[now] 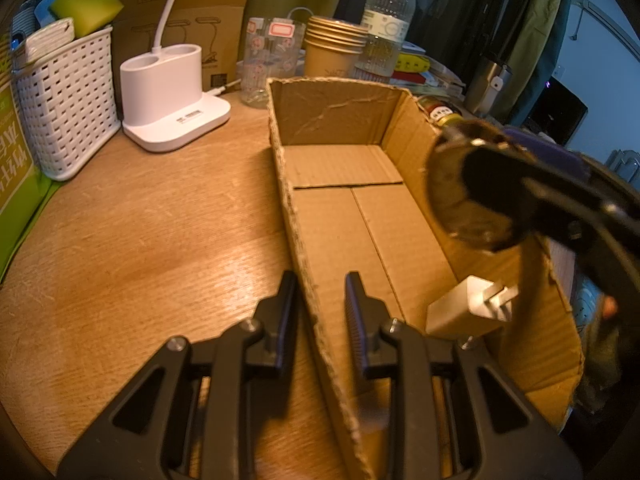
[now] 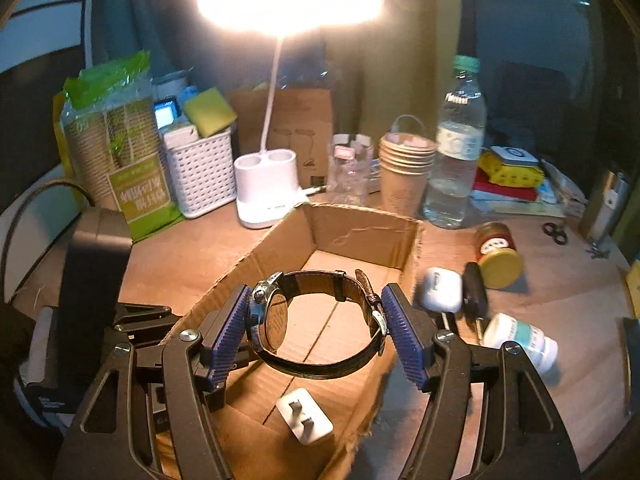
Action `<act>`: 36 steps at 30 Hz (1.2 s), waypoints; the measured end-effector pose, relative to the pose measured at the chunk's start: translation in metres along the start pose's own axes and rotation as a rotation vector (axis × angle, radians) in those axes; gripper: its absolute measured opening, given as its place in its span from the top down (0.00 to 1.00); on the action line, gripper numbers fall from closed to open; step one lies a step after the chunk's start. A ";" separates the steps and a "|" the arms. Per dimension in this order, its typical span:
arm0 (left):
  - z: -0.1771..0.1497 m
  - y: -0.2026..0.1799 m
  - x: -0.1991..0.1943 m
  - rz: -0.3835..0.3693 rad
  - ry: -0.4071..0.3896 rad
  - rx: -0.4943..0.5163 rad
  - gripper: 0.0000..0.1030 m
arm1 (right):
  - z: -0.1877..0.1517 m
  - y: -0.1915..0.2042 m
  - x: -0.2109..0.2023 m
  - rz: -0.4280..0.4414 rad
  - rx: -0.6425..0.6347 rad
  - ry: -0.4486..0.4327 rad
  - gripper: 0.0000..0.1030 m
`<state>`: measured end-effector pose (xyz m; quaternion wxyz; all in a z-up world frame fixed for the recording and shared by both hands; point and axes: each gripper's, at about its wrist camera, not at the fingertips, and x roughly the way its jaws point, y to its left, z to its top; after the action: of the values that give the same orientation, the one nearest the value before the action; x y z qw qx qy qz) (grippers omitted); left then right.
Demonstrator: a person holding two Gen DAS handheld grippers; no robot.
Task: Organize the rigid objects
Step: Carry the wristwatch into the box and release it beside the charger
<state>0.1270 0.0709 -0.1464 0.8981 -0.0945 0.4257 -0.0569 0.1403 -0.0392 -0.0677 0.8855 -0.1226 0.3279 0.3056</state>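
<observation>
the watch (image 2: 320, 320) is clamped crosswise in the right gripper (image 2: 316, 330), centre frame, apparently directly above the cardboard box (image 2: 360, 232). the box wall is pinched by the left gripper (image 1: 320, 312).

You are looking at a plain brown corrugated cardboard box (image 2: 360, 232), open-topped, on a warm orange-brown wood-grain worktop (image 1: 140, 220). Inside the box lies a white plug adapter (image 2: 306, 416) with silver prongs. Over the box you hold a black leather-strap wristwatch (image 2: 320, 320) with a silver case, between ribbed blue pads on black fingers (image 2: 402, 338). Behind the box stand a white lamp base (image 2: 266, 188), a white lattice-pattern plastic basket (image 2: 202, 172) topped by a yellow-green sponge (image 2: 210, 112), stacked tan paper cups (image 2: 406, 164) and a clear bottle (image 2: 458, 148) with a pale green cap. Right of the box lies a yellow-lidded jar (image 2: 498, 254).
</observation>
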 end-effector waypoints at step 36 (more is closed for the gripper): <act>-0.002 -0.001 -0.002 0.001 0.000 -0.001 0.75 | 0.002 -0.043 -0.040 -0.058 0.129 -0.051 0.26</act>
<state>0.1242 0.0700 -0.1458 0.8980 -0.0948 0.4259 -0.0563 0.1445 -0.0905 -0.0391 0.9081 -0.0667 0.3206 0.2611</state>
